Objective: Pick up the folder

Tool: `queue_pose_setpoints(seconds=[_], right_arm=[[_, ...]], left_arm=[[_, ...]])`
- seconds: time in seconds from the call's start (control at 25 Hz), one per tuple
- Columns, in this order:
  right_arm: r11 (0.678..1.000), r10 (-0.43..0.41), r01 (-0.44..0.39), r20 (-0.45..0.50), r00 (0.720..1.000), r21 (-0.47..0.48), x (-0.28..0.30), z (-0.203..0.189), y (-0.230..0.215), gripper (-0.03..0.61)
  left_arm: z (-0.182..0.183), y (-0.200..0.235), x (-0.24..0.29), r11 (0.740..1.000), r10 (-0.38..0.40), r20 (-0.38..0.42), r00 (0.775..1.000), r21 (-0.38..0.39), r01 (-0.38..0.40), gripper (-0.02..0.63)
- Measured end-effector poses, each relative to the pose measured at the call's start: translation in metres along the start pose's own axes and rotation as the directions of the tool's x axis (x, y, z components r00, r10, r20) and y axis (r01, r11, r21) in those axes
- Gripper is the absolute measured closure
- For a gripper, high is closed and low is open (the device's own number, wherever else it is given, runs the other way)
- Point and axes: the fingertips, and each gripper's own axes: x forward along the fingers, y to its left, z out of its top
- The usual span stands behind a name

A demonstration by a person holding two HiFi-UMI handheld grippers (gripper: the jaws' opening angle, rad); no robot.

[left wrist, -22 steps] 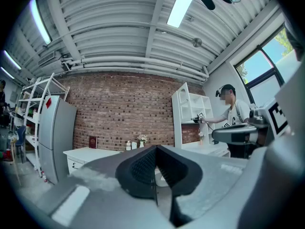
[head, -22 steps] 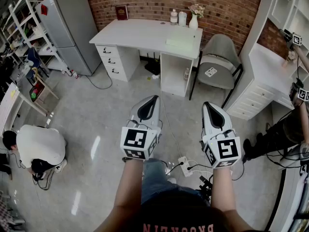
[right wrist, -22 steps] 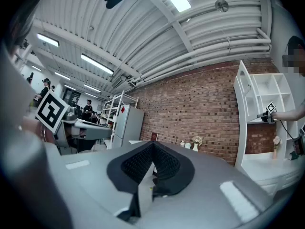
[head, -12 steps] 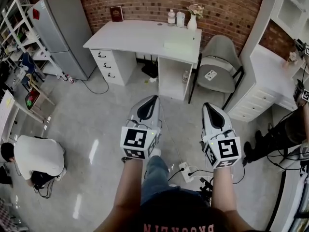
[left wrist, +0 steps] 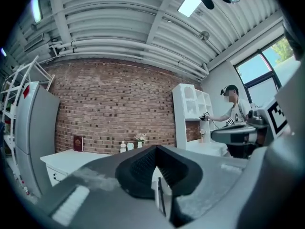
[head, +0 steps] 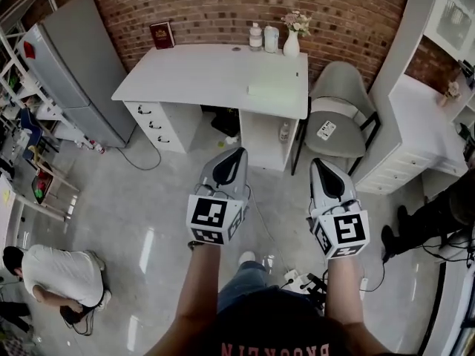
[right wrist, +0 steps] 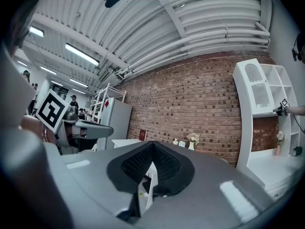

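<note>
A pale green folder [head: 273, 91] lies flat on the white desk [head: 193, 80] near its right front edge, against the brick wall. Both grippers are held level over the floor, well short of the desk and apart from the folder. My left gripper [head: 232, 154] is shut with nothing between its jaws; its closed black pads [left wrist: 143, 168] fill the left gripper view. My right gripper [head: 320, 163] is shut and empty as well, its jaws meeting in the right gripper view [right wrist: 151, 146]. Neither gripper view shows the folder.
A grey chair [head: 338, 102] stands right of the desk, a white shelf unit [head: 423, 124] further right, a fridge [head: 70, 73] at left. A vase [head: 292, 43], bottles and a red book [head: 161, 34] line the desk's back. Power strip and cables [head: 304, 279] lie underfoot. A person crouches [head: 63, 273] lower left.
The desk with the folder has come nearer and lower in the head view as I step toward it. Both grippers keep their place in the view and stay shut.
</note>
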Motion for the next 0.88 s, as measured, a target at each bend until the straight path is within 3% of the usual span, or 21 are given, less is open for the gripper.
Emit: queue_pose_setpoints(seconds=[0.32,0.88], right_arm=[[0.998,-0.053,0.053,-0.005,0.999,0.018,0.092,0.003,-0.015,0.578],[0.998,-0.062,0.063,-0.039,0.997,0.005,0.191,-0.018,-0.051,0.578]], left_arm=[[0.004,0.073,0.071,0.999,-0.044,-0.006,0.999,-0.003,0.044,0.615],[-0.014,0.13,0.149,0.999,-0.04,-0.02,0.999,-0.014,0.039,0.615]])
